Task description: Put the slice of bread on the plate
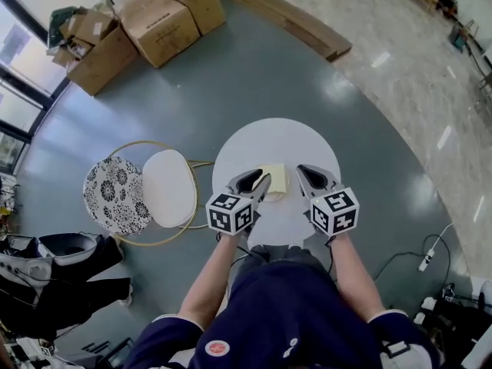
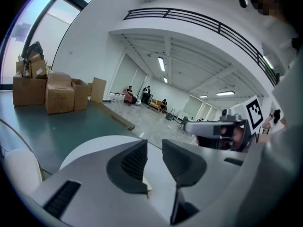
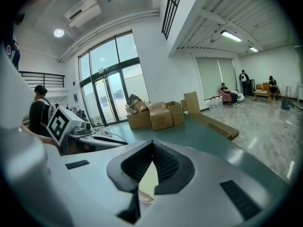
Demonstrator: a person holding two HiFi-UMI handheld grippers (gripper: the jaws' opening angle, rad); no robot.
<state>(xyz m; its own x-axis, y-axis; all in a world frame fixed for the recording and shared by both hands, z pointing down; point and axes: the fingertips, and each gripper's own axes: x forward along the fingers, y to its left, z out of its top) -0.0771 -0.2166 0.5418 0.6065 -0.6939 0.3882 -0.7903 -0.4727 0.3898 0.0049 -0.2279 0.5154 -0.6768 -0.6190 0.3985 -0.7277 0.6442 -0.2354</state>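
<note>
A pale slice of bread (image 1: 274, 178) lies flat on the round white table (image 1: 261, 138), between my two grippers. My left gripper (image 1: 263, 183) hovers over the slice's left edge. In the left gripper view its jaws (image 2: 155, 144) stand apart with only tabletop between them, and a corner of bread (image 2: 147, 188) peeks out under the left jaw. My right gripper (image 1: 302, 172) is just right of the slice. Its tips (image 3: 152, 144) meet, and bread (image 3: 149, 179) shows through the slit behind them. I cannot make out a plate against the white tabletop.
A chair with a white seat (image 1: 169, 187) and a patterned cushion (image 1: 117, 195) stands left of the table. Cardboard boxes (image 1: 146, 21) and a long plank (image 1: 290, 20) lie on the far floor. Cables and a power strip (image 1: 427, 258) are at the right, bags (image 1: 46, 271) at the left.
</note>
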